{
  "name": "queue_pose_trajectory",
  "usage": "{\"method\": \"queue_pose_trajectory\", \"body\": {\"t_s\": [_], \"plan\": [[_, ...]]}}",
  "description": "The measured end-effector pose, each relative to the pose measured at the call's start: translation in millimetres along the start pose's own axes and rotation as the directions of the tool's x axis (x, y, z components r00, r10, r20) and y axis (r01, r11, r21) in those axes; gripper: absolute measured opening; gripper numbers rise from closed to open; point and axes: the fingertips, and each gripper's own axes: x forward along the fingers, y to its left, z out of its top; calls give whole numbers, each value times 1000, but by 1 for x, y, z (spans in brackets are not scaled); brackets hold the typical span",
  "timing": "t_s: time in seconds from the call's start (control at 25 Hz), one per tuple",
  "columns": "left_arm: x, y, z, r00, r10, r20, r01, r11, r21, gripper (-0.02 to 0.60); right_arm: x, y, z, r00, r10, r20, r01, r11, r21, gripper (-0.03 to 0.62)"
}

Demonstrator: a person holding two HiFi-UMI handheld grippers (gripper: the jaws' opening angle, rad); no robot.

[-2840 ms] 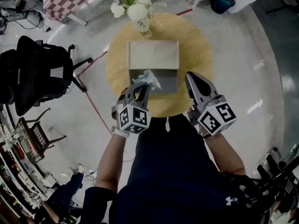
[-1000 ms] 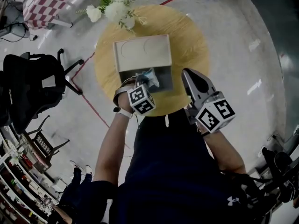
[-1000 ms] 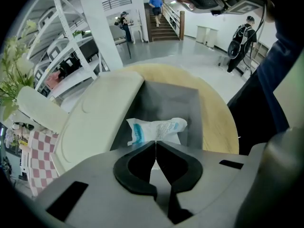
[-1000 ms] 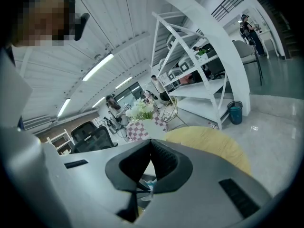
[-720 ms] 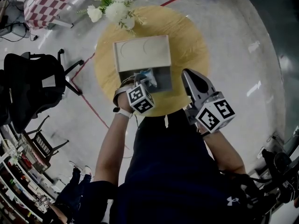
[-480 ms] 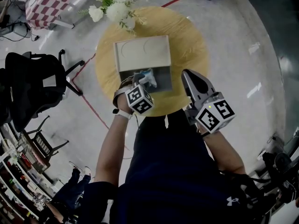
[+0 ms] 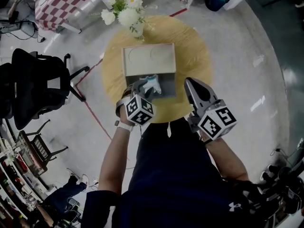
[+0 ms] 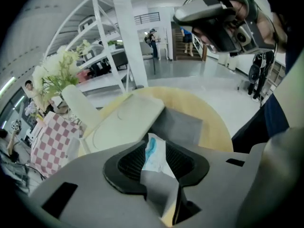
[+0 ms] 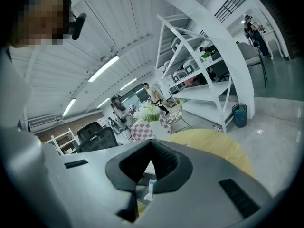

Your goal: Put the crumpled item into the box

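Observation:
An open box (image 7: 167,87) stands on the round yellow table (image 7: 192,44), its pale lid (image 7: 148,61) folded back on the far side. The crumpled white and blue item (image 7: 153,83) lies in the box's grey inside. My left gripper (image 7: 141,87) hangs at the box's near edge, and its jaws are opening. In the left gripper view the crumpled item (image 8: 154,156) stands loose between the parted pads of the left gripper (image 8: 154,146). My right gripper (image 7: 191,83) is shut and empty, to the right of the box; its view shows the right gripper (image 9: 151,148) with pads meeting.
A vase of white flowers (image 7: 124,11) stands at the table's far edge. A black office chair (image 7: 33,84) is on the floor to the left, and a checked-cloth table (image 7: 66,1) lies beyond it. Red tape (image 7: 92,108) runs across the floor.
The left gripper's jaws have parted and let go of the crumpled item, which stays in the box. The left gripper has drawn back slightly. The right gripper has kept its place.

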Motion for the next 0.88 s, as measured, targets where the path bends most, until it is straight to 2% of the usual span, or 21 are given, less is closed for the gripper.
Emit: {"method": "queue_pose_trajectory", "body": {"t_s": [0.2,0.32,0.56,0.72,0.88], "plan": [[-39,17,19,990,75,116,-61,991,-117,141,-1,13,5,1000,22,9,-22,999,-30,2],[-65,25,29,977,123,176,-89,978,-190,140,-3,21,11,999,38,13,-38,998,-50,2],[-103,33,37,947,195,255,-121,953,-279,130,-7,35,19,998,63,29,-61,995,-78,2],[-128,43,45,917,256,305,-148,930,-337,119,-7,42,28,996,79,40,-74,992,-101,2],[-161,57,56,873,327,362,-164,896,-414,98,-8,53,45,994,94,60,-86,989,-124,2]]}}
